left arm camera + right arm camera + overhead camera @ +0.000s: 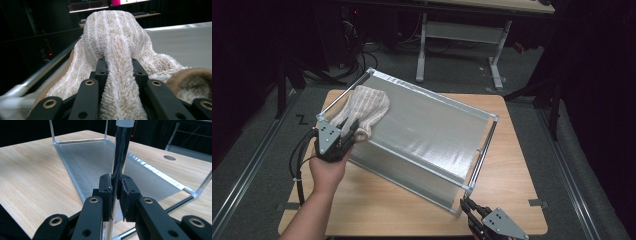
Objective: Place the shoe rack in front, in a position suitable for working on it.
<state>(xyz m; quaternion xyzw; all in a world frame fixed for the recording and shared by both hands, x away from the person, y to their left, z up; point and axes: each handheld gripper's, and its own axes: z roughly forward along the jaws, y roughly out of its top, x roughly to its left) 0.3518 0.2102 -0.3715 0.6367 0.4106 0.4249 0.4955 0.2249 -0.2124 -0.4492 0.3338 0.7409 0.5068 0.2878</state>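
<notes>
A cream ribbed towel (365, 106) lies draped over the far left corner of a metal-framed box with a silvery sheet (427, 135), which sits on the wooden table (517, 195). My left gripper (352, 134) is shut on a fold of the towel at its near edge. In the left gripper view the towel (117, 35) rises in a hump beyond the left gripper (117, 65), and the fold runs between the pads. My right gripper (468, 206) is at the box's near right corner. In the right gripper view the right gripper (116, 185) is shut on the upright corner post (121, 147).
The box covers most of the tabletop, with bare wood on the near and right sides. A white-legged desk (462, 30) stands behind the table, with cables (362, 52) on the floor beside it. Floor rails (247, 165) run along both sides.
</notes>
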